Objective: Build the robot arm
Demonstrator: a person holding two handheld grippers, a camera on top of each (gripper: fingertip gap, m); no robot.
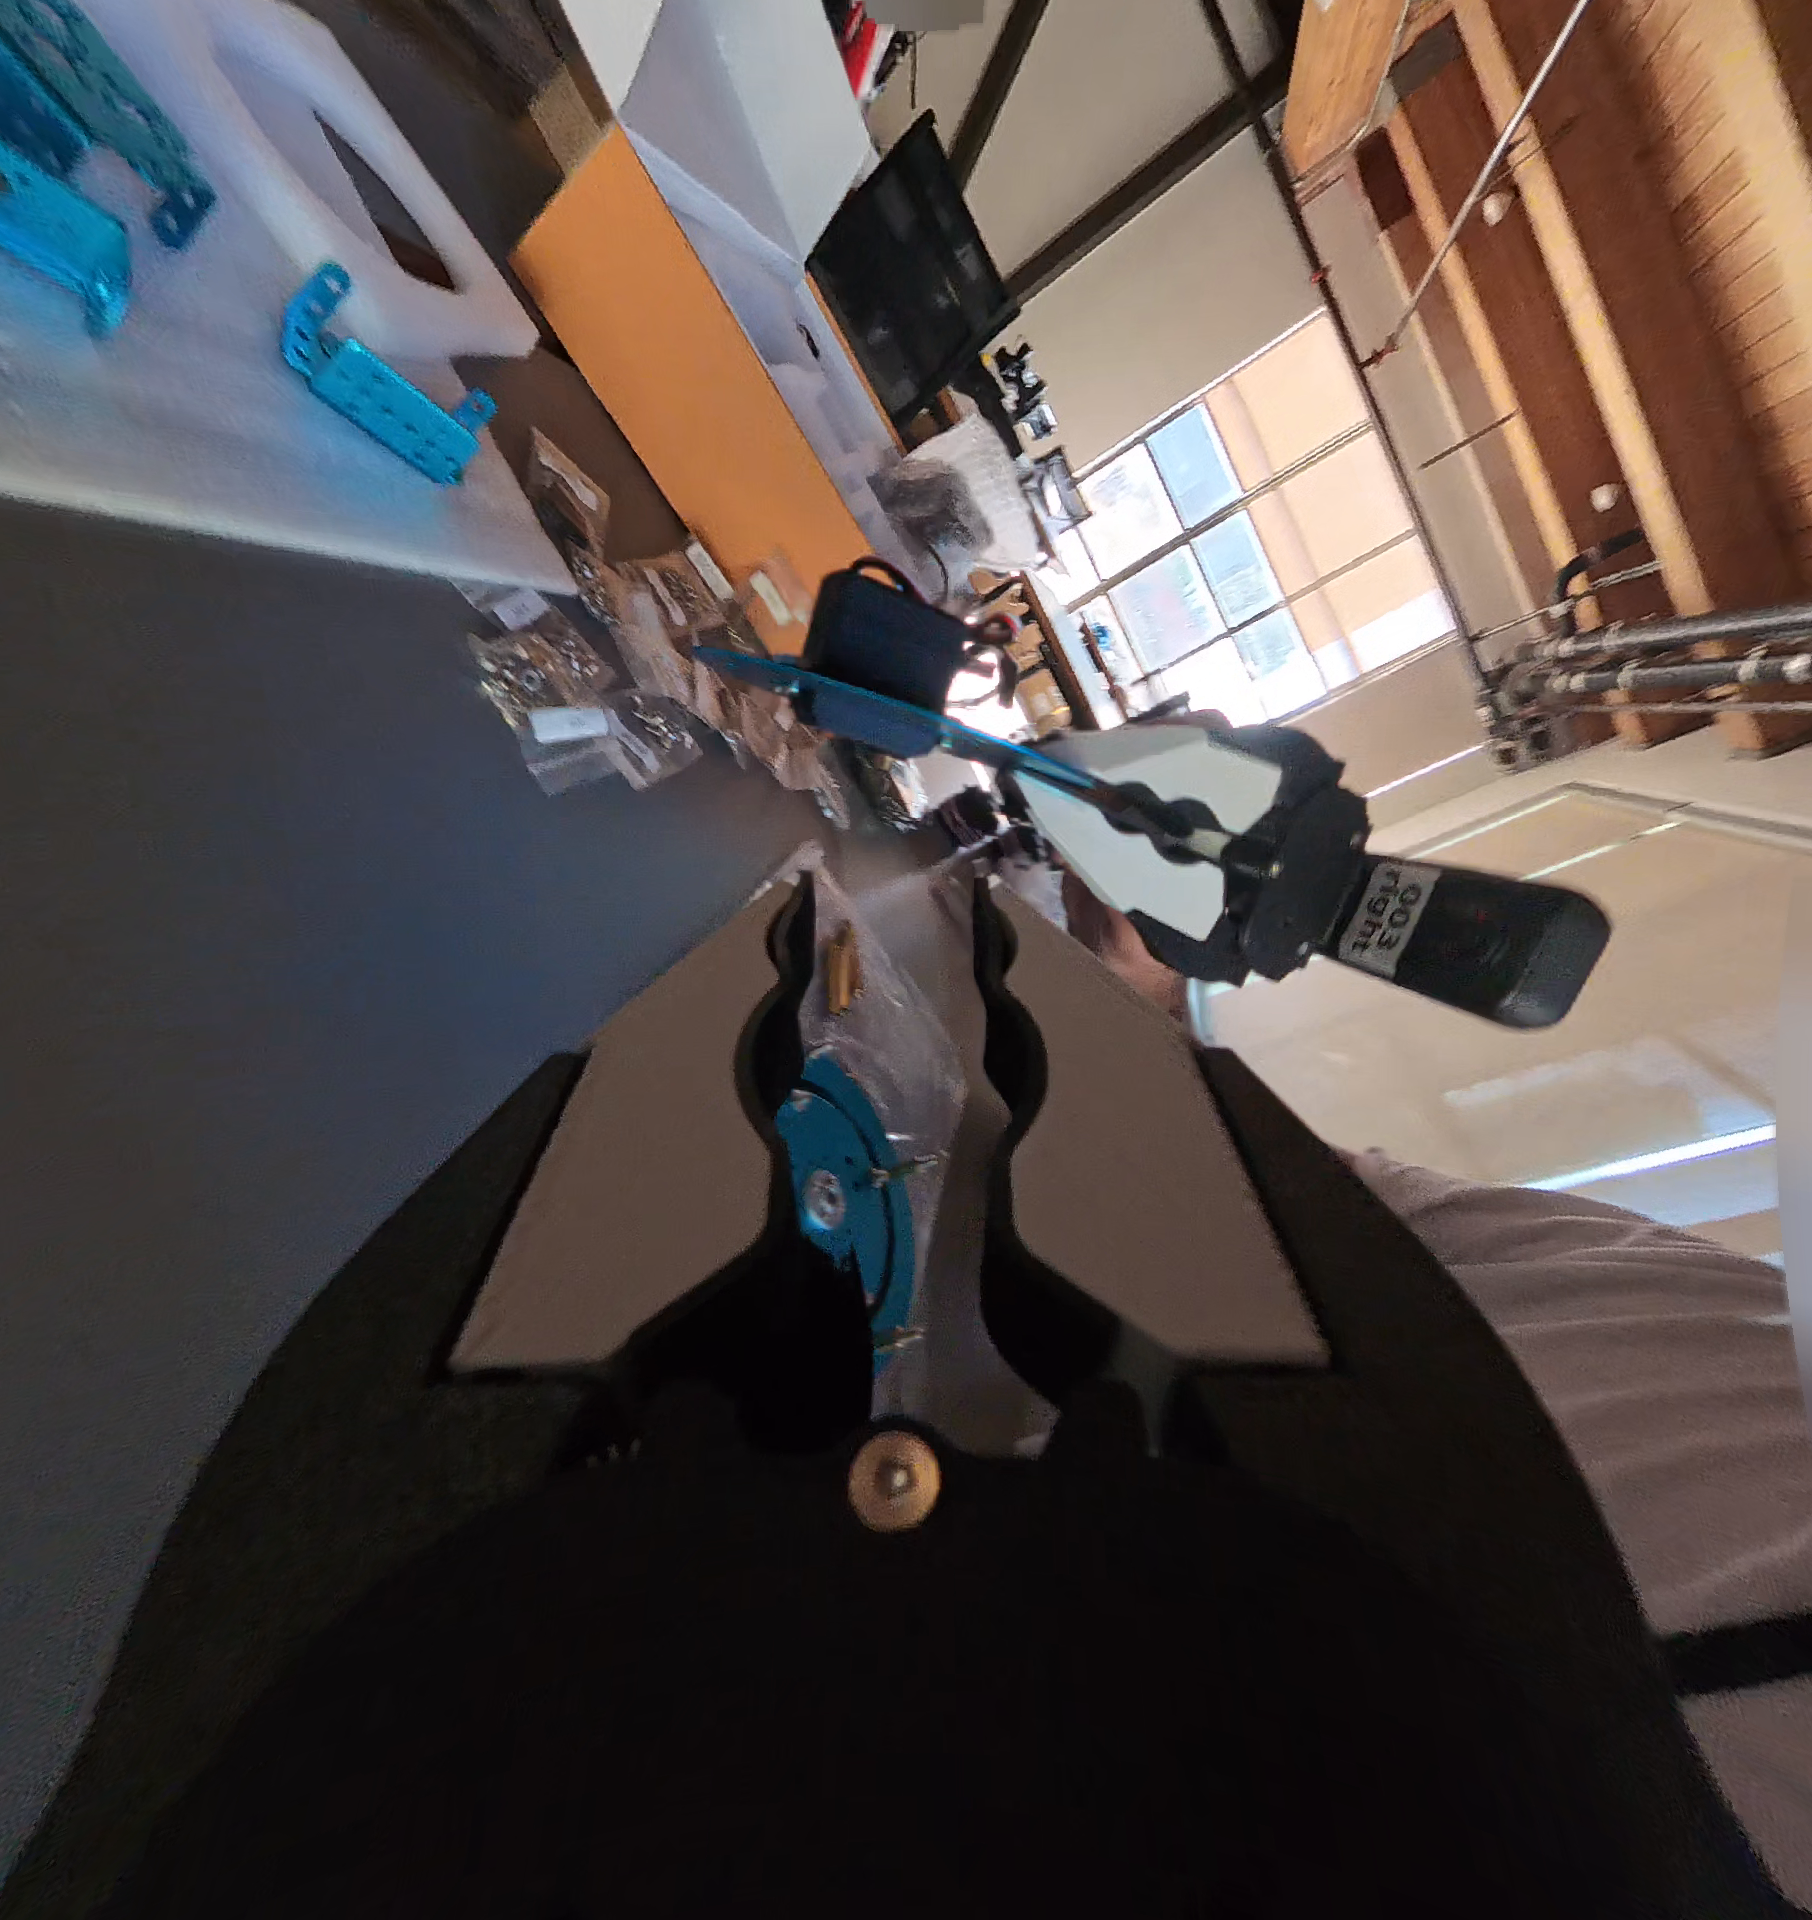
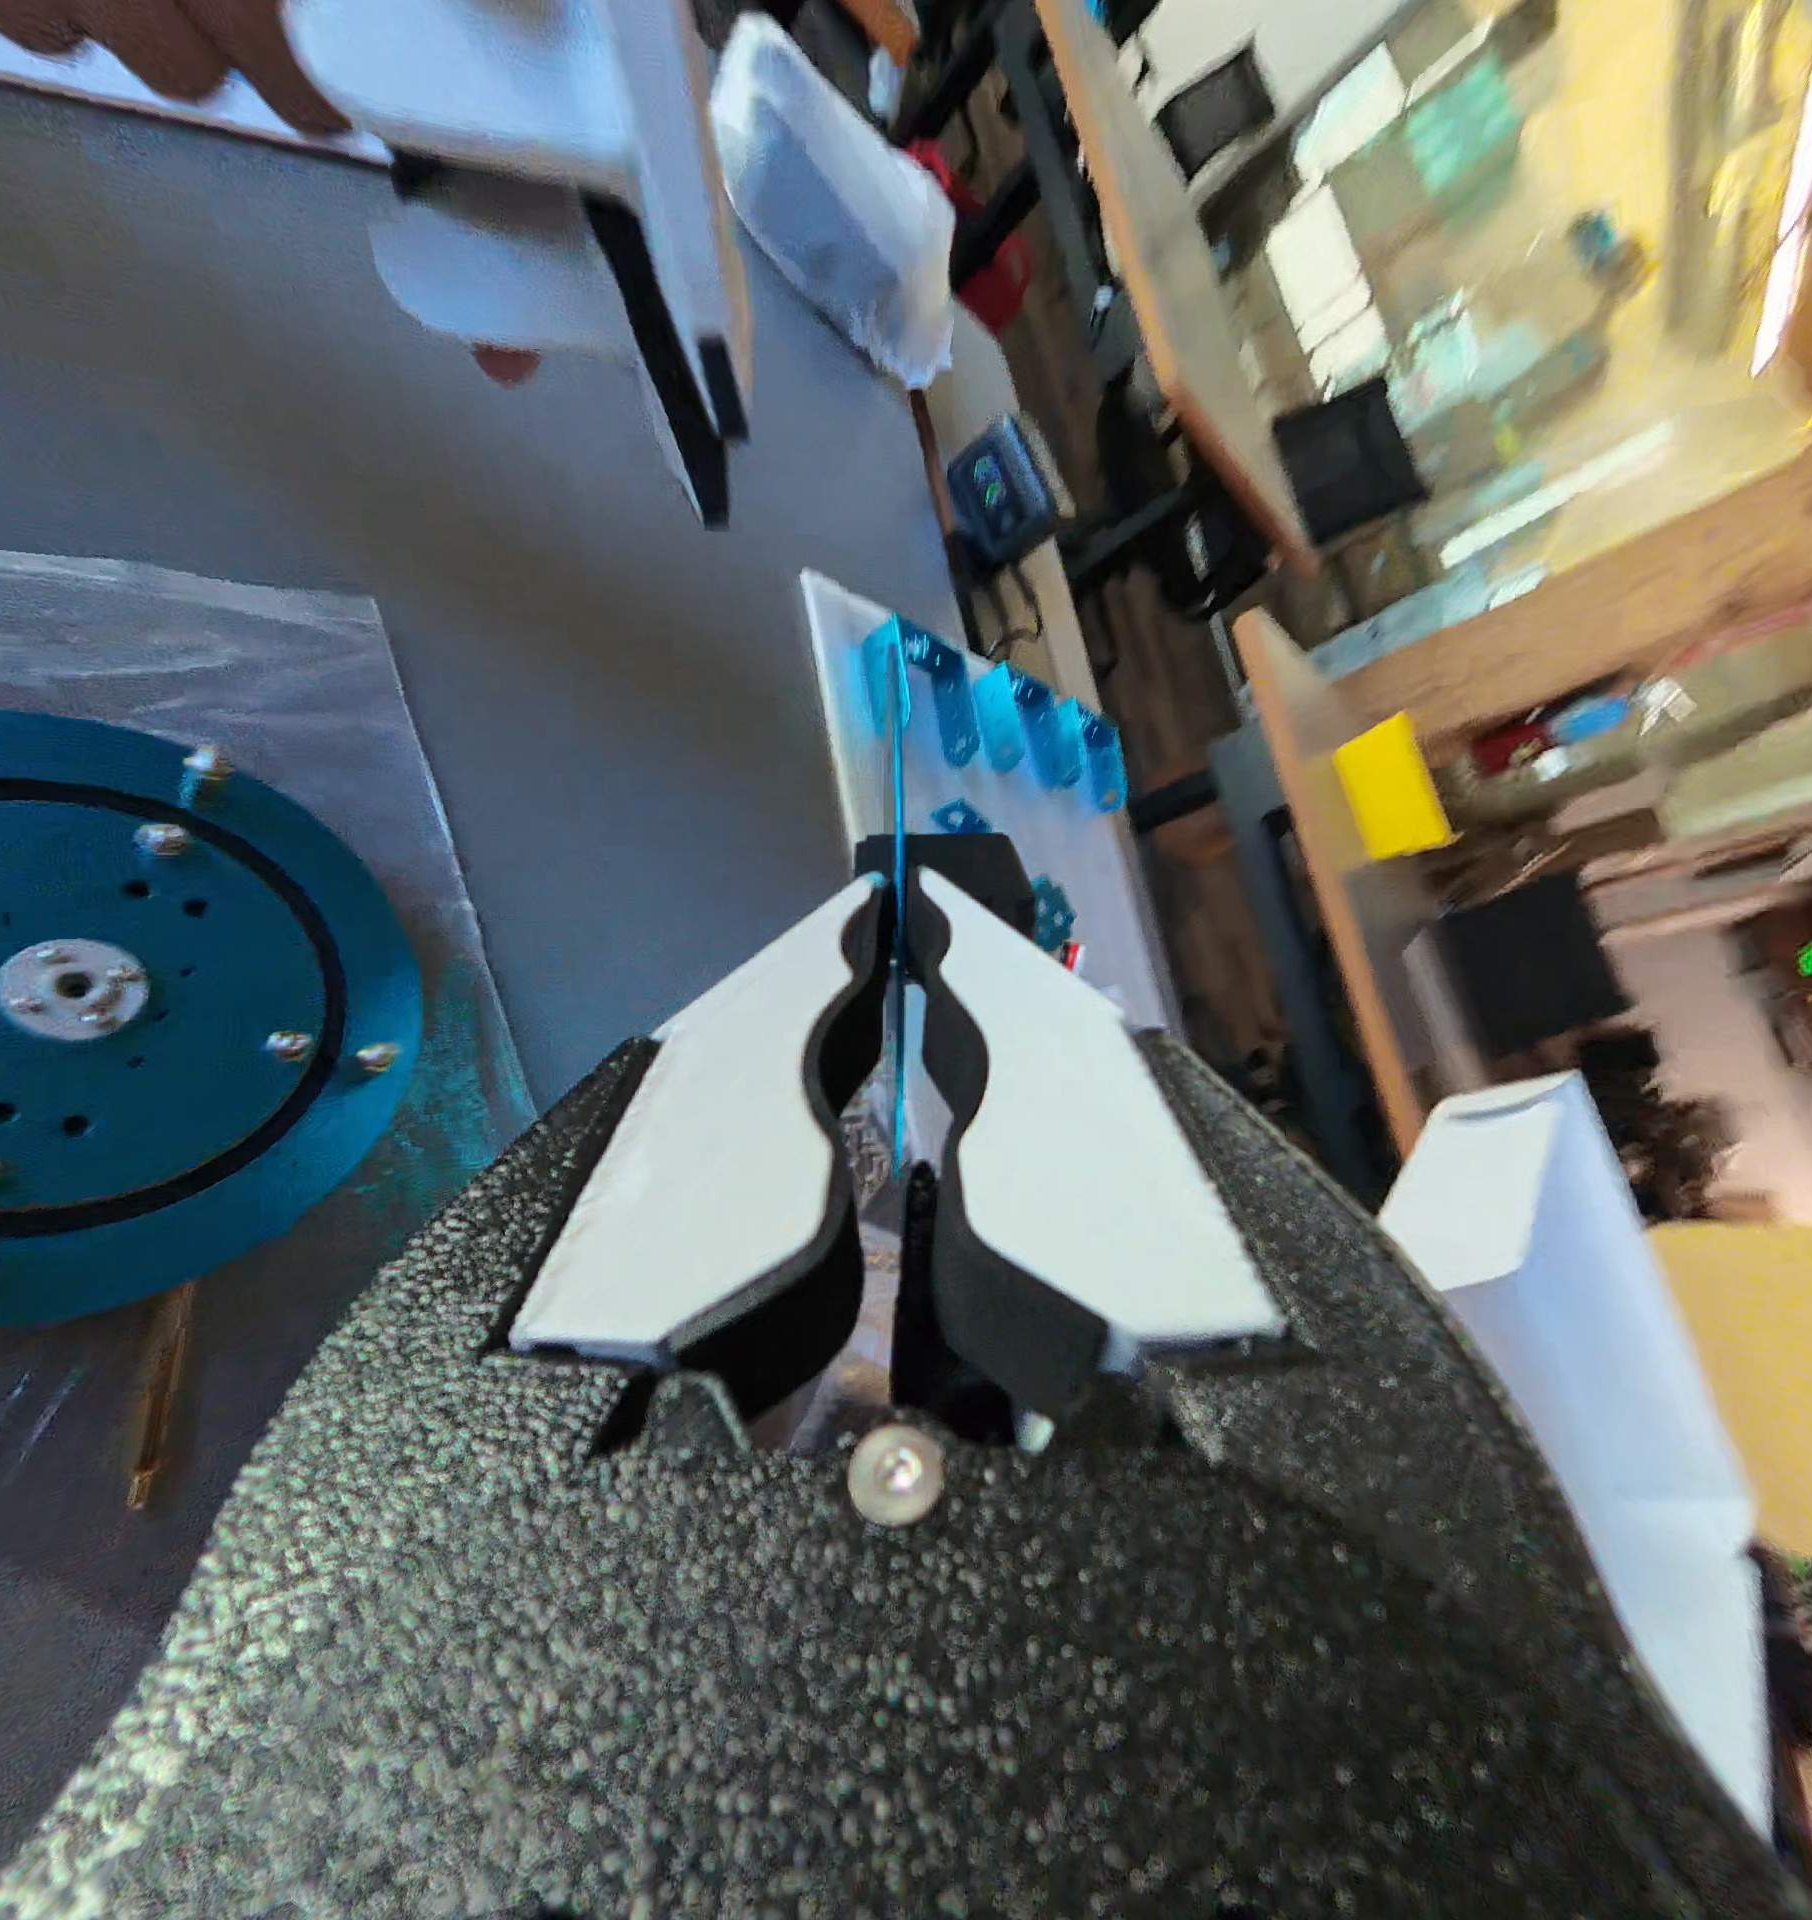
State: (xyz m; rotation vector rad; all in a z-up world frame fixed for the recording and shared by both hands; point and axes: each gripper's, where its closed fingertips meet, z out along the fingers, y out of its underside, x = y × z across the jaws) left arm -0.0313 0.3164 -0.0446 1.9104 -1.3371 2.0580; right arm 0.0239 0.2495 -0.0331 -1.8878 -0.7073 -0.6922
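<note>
Left fingers [image 1: 886,904] spread over blue disc [image 1: 848,1195], right fingers [image 2: 897,883] pinching thin blue plate [image 2: 896,790]

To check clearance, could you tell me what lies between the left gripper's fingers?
In the left wrist view, a blue disc with screws, lying on clear plastic, shows between the open fingers of the left gripper, with a small brass standoff farther out.

Beyond the right claw [image 2: 897,894], shelves [image 2: 1567,436] dissolve into blur. The blue disc [image 2: 154,997] to its left is cut by the frame edge. Between the left claw's [image 1: 886,904] fingers, the disc [image 1: 840,1195] shows only as a sliver; bagged parts [image 1: 590,665] ahead are too small to identify.
</note>
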